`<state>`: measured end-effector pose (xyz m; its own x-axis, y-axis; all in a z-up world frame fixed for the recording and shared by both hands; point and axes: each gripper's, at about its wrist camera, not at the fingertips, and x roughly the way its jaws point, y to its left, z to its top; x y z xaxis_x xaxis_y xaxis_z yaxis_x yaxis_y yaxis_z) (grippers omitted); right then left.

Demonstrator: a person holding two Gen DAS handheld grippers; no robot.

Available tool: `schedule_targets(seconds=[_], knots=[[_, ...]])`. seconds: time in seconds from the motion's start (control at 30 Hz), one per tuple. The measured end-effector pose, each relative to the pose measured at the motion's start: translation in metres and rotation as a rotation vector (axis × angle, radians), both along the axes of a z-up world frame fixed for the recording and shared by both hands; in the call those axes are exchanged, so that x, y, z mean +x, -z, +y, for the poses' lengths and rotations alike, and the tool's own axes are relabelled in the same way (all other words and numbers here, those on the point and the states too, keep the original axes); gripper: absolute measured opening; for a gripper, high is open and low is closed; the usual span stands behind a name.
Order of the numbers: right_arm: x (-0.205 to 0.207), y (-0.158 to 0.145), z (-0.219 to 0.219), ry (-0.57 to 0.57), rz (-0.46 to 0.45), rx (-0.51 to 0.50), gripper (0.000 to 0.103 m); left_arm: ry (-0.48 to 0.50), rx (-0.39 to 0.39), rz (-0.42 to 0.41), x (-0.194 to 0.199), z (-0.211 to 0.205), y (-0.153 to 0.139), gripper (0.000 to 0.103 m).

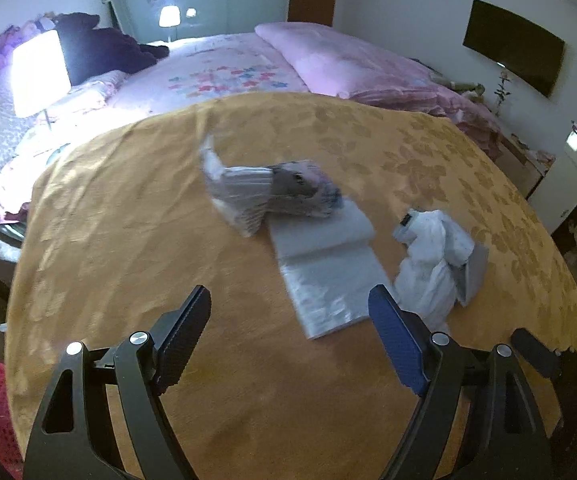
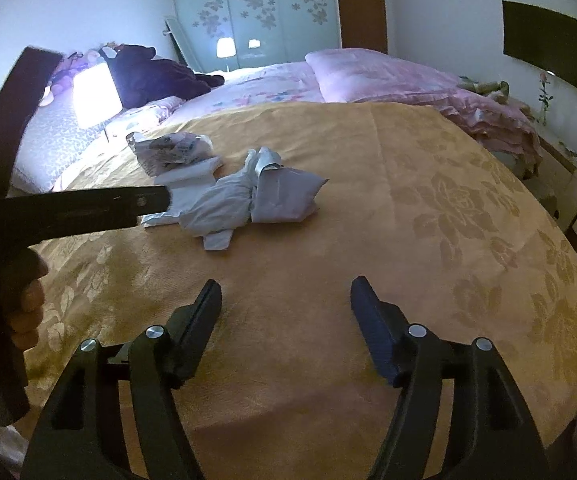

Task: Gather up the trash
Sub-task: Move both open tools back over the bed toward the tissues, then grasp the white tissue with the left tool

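Left wrist view, from the left: a lit lamp (image 1: 38, 72) stands at the head of the bed, with a dark garment (image 1: 100, 46) heaped behind it. An orange floral bedspread (image 1: 128, 208) covers the near part of the bed (image 1: 224, 68); a folded pink quilt (image 1: 348, 64) lies at the far right. The left gripper (image 1: 290, 312) hangs over the bedspread, fingers (image 1: 184, 336) spread wide, nothing between them.

The trash lies mid-bedspread, in a row. Leftmost is a crumpled printed plastic bag (image 1: 272, 194), blurred in this view. Its right end rests on a flat clear plastic sheet (image 1: 324, 264), which runs toward the gripper and ends just ahead of the right finger. Just right of the sheet sits a knotted white plastic bag (image 1: 434, 260), with a grey flat packet (image 1: 474, 270) touching its far side.

Right wrist view: the other tool's black body (image 2: 88, 210) crosses the left edge, with the person's hand (image 2: 26, 300) on it. The same white bag (image 2: 224, 200) and grey packet (image 2: 288, 196) lie well ahead. The right gripper (image 2: 286, 296) is over bare bedspread, fingers (image 2: 372, 320) apart and empty. A dark wall screen (image 2: 548, 46) is at far right.
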<state>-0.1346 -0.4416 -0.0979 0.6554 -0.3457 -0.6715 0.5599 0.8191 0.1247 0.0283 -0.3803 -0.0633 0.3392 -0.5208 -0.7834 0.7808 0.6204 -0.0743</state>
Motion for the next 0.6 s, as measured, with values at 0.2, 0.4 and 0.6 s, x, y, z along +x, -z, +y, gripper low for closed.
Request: schedule_targets(seconds=[0.2,0.4,0.6], knots=[[-0.001,0.0,-0.001,-0.003,-0.005,0.003,0.066,0.032,0.02,-0.017,-0.008,-0.017,0.004,0.064],[-0.001,-0.001,0.0,-0.003,-0.007,0.002,0.066,0.042,0.05,-0.082,-0.014,-0.02,0.005,0.025],[-0.001,0.0,0.0,-0.002,-0.005,0.003,0.066,0.053,0.033,-0.064,-0.015,-0.012,0.005,0.004]])
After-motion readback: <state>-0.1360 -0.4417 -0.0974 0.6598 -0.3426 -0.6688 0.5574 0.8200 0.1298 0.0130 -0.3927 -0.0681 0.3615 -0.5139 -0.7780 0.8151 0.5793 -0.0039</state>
